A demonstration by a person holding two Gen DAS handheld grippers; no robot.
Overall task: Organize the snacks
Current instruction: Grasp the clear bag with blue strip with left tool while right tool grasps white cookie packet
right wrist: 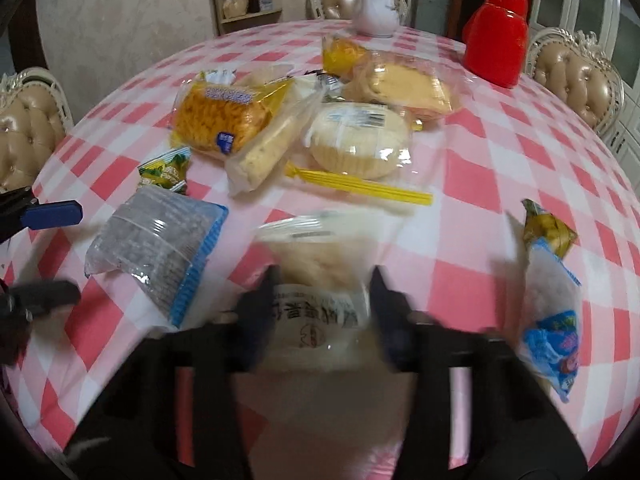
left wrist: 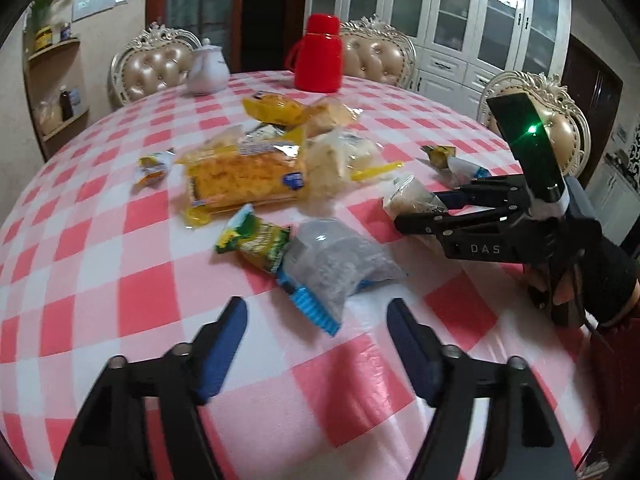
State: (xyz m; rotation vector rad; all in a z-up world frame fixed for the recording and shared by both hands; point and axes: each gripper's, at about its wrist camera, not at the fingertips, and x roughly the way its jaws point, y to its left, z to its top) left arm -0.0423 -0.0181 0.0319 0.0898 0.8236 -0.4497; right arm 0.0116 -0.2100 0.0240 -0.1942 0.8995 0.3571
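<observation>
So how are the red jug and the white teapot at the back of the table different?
The red jug is bright red and tall, with a wide cap-like top; the white teapot is white, shorter and rounder, with a small knobbed lid. In the right wrist view the red jug stands nearer the table's right edge, the white teapot more toward the middle. Both stand upright on the checked tablecloth, behind the snacks.

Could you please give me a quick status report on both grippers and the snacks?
Left gripper open, empty, just short of the grey snack pack. Right gripper around the pale bread pack, grip unclear through blur. Remaining snacks loose on the table.
</observation>
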